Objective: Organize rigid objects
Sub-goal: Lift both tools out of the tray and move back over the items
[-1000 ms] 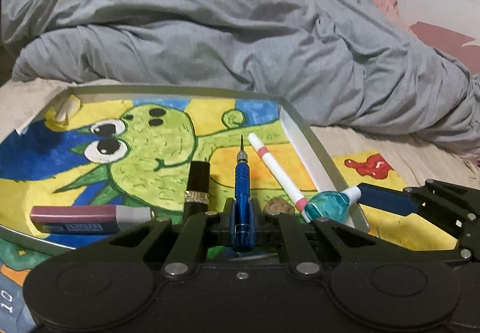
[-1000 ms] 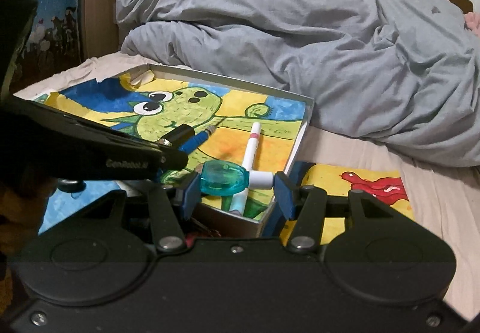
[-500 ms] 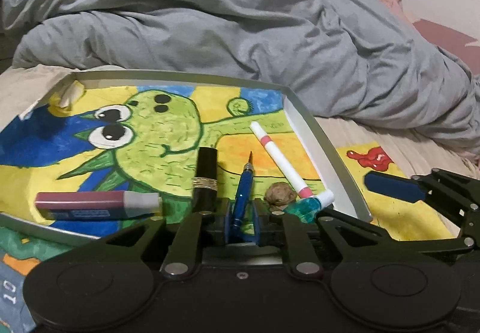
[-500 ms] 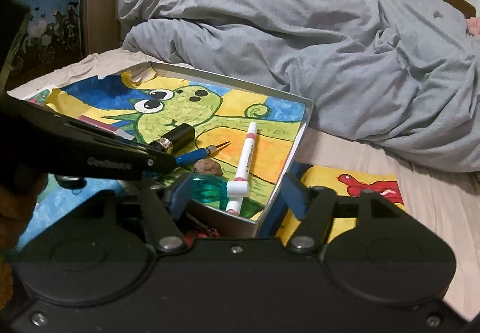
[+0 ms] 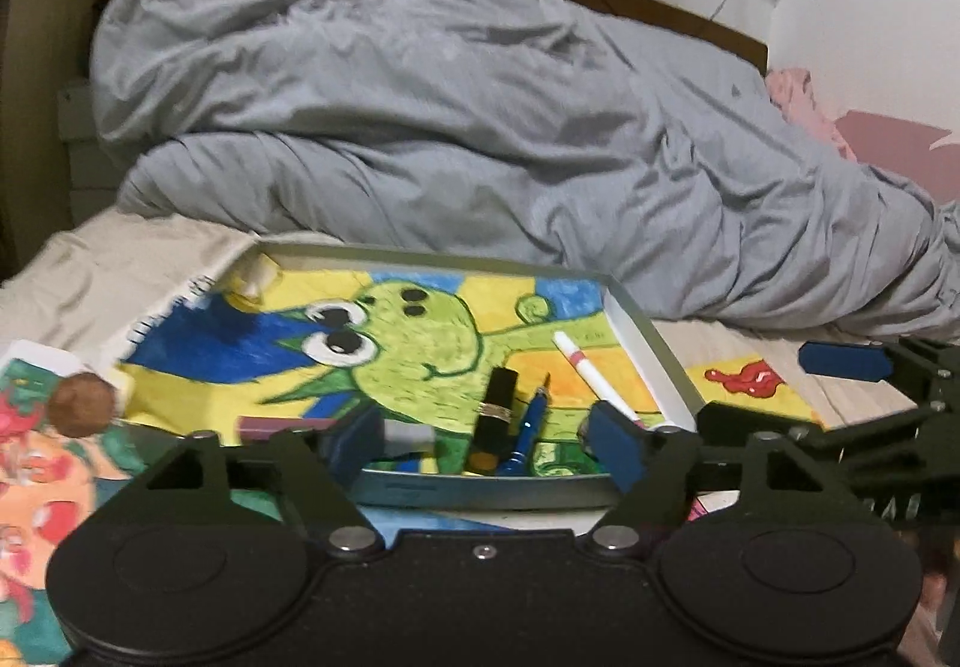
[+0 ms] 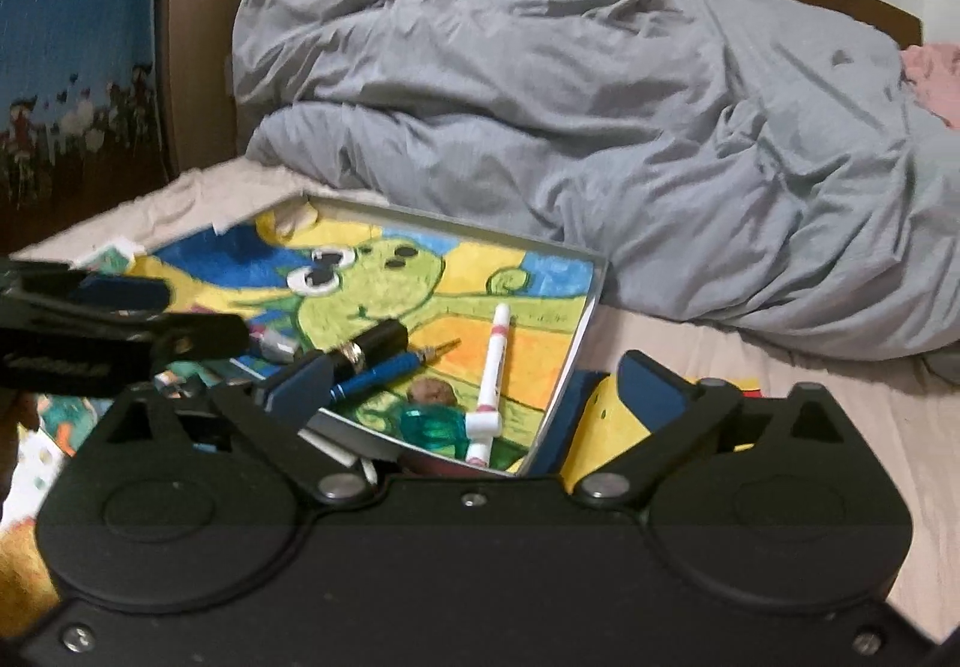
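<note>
Left tool [image 5: 486, 442] spread, pads apart, nothing between them; it sits at the near wall of the tray [image 5: 480, 490]. Right tool [image 6: 474, 391] also spread and holding nothing, at the tray's near right corner. Tray lies on the bed, lined with a green cartoon drawing [image 5: 414, 343]; grey duvet [image 5: 480, 138] heaped at 12 o'clock beyond it. In the tray: lipstick [image 5: 497, 409] near centre; screwdriver [image 5: 531, 430] just beside it at 3 o'clock, tip toward 12; marker [image 5: 591, 376] further toward 3 o'clock, near the right wall; walnut [image 6: 431, 389] at 6 o'clock of the marker's middle; teal bottle [image 6: 435, 427] close against the marker's near end; eraser [image 5: 288, 422] at 9 o'clock, partly hidden by the left pad. A second walnut [image 5: 81, 404] lies outside the tray at 9 o'clock, on a drawing.
</note>
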Demonstrator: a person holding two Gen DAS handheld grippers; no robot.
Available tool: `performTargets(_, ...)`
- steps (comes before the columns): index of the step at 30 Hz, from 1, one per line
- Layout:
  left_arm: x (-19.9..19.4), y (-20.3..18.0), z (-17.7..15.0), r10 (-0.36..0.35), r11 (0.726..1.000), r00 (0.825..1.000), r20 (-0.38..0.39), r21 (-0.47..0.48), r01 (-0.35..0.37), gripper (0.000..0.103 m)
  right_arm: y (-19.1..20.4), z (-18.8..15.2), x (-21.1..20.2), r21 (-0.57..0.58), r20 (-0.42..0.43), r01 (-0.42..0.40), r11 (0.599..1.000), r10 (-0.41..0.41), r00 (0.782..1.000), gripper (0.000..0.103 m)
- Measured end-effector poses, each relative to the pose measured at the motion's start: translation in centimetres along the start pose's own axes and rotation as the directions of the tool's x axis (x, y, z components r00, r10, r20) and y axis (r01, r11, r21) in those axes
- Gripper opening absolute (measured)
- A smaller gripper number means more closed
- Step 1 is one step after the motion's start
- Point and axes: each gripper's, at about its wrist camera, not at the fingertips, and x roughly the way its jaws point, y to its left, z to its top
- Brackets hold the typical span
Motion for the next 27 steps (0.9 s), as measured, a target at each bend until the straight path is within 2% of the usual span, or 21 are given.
performTargets(7,-6.1,1.3,0.1,0.049,0.999,0.997,0.055,-0.012,-0.048,0.101,0.7,0.3,-4.8,0.128,0.072,0.031,0.991,-0.041,0.997,0.102)
performTargets(12,-10.3,1.9,-0.7,0.076,0.996,0.995,0.062,-0.046,-0.073,0.102,2.5,-1.7,-9.0,0.2,0.114,0.054,0.978,-0.078,0.99,0.102)
performTargets(18,-14.7,2.1,-2.4,0.099,0.994,0.993,0.066,-0.053,-0.096,0.102,5.5,-4.9,-13.1,0.199,0.112,0.084,0.976,-0.108,0.988,0.102)
performTargets(27,-18.3,2.3,-4.4,0.142,0.986,0.988,0.058,-0.096,-0.136,0.102,8.2,-7.3,-16.9,0.203,0.107,0.104,0.974,-0.128,0.986,0.103)
